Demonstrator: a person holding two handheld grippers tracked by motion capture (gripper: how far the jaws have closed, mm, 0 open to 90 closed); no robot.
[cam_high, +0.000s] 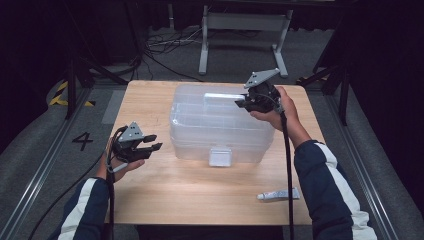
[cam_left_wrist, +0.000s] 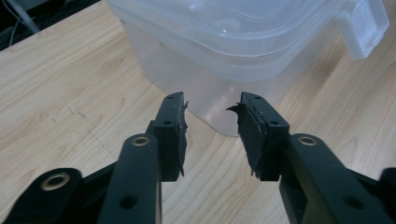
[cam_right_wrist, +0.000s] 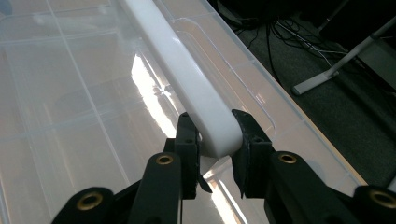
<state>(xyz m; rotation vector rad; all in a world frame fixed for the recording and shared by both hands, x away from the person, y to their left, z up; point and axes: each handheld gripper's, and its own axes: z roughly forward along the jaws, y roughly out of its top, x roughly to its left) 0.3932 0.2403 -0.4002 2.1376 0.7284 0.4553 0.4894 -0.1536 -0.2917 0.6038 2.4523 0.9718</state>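
A clear plastic storage box (cam_high: 220, 125) with a lid stands in the middle of the wooden table (cam_high: 200, 195). Its white latch (cam_high: 220, 156) faces the person. My right gripper (cam_high: 242, 103) is at the box's top right, and in the right gripper view my right gripper (cam_right_wrist: 215, 140) is shut on the end of the white lid handle (cam_right_wrist: 187, 79). My left gripper (cam_high: 154, 142) hovers left of the box, pointing at it. Its jaws stand apart with nothing between them, as the left gripper view shows at my left gripper (cam_left_wrist: 212, 126), close to the box's corner (cam_left_wrist: 224, 42).
A small white tube (cam_high: 278, 194) lies on the table near its front right edge. Bare wood stretches in front of the box and to its left. Beyond the table's far edge are floor cables and a metal stand (cam_high: 240, 25).
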